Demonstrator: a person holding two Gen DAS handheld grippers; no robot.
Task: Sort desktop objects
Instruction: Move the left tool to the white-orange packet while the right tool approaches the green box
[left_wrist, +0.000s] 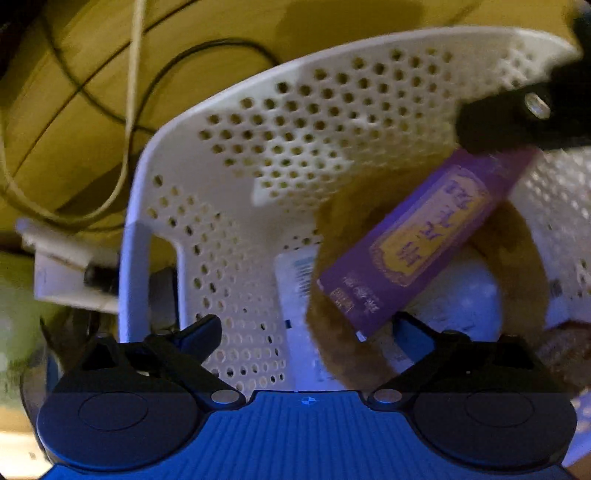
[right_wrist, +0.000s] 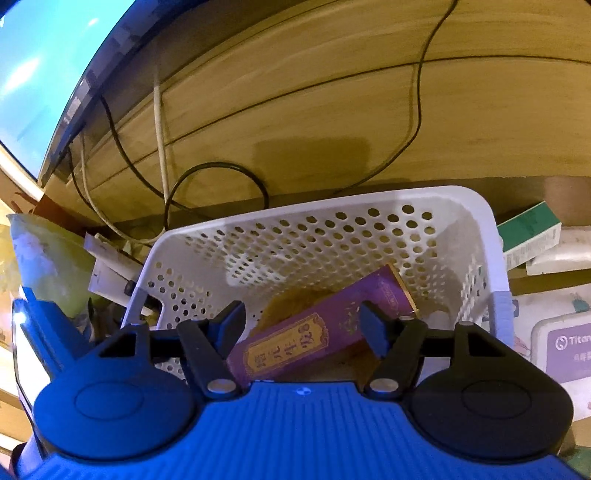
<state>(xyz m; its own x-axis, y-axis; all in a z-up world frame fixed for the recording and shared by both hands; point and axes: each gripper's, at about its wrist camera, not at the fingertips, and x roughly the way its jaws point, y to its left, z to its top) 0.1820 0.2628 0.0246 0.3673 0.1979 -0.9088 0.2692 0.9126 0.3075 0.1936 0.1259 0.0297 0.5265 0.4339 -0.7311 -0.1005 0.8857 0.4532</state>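
Note:
A white perforated basket (left_wrist: 221, 122) (right_wrist: 325, 205) stands on the wooden desk. Inside it a purple box with gold lettering (left_wrist: 417, 236) (right_wrist: 295, 343) leans slantwise on a brown furry item (left_wrist: 332, 332) (right_wrist: 291, 299), beside a white pack (left_wrist: 295, 291). My left gripper (left_wrist: 306, 328) hangs over the basket's near side, open, the box's lower end close to its right finger. My right gripper (right_wrist: 301, 325) is open above the box, its fingers apart on either side and not pressing on it. In the left wrist view it shows as a black shape (left_wrist: 517, 118) at the box's upper end.
Black and beige cables (right_wrist: 218, 173) (left_wrist: 129, 110) trail behind the basket. A lit monitor (right_wrist: 33, 74) stands at far left. A green box (right_wrist: 528, 229) and a white-and-purple box (right_wrist: 565, 350) lie right of the basket. A white pack (right_wrist: 107, 273) and a yellowish bag (right_wrist: 48, 266) lie left.

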